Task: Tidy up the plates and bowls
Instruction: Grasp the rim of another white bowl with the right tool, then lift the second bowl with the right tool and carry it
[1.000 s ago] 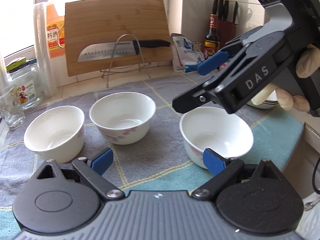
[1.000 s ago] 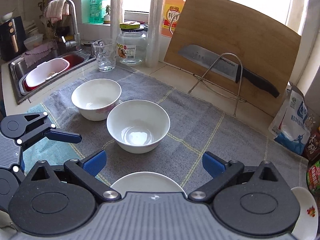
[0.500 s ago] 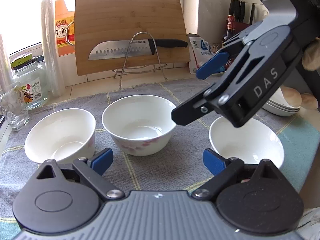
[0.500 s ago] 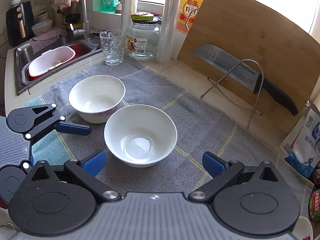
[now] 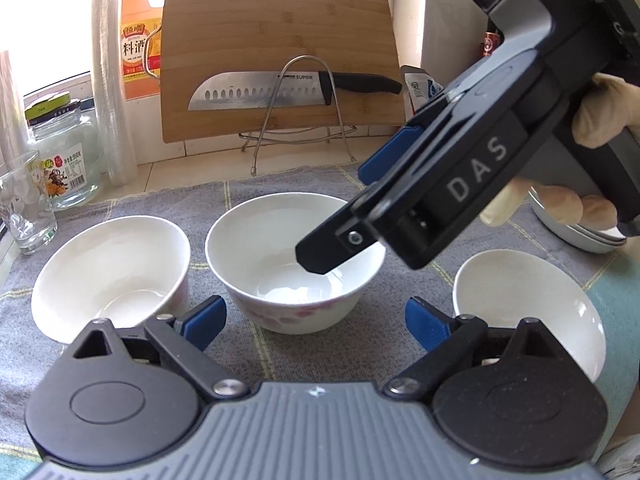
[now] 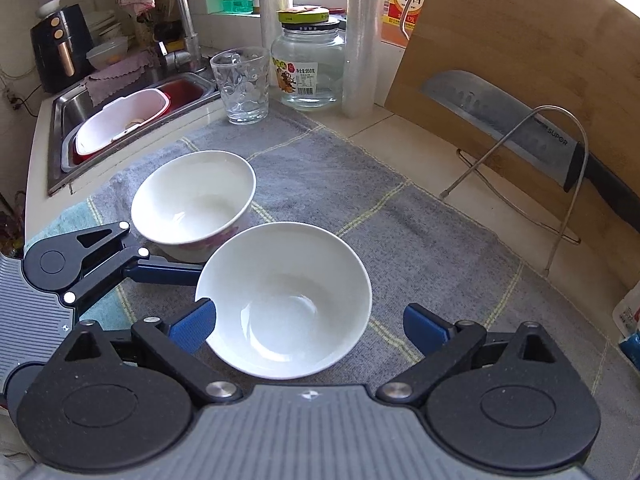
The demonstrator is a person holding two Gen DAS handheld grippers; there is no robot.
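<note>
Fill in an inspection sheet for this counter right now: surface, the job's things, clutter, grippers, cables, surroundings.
Surface: grey checked towel over a tiled counter.
Job's things: three white bowls upright on the towel: left bowl, middle bowl, right bowl; stacked plates at the right edge.
Clutter: drinking glass, glass jar, cutting board leaning on the wall, knife on a wire stand.
Grippers: left gripper open before the middle bowl; right gripper open around that bowl's rim, pads not pressing, jaws just been closing a little.
Cables: nothing seen on the counter.
Surroundings: sink holding a pink-rimmed tub, faucet, window.
</note>
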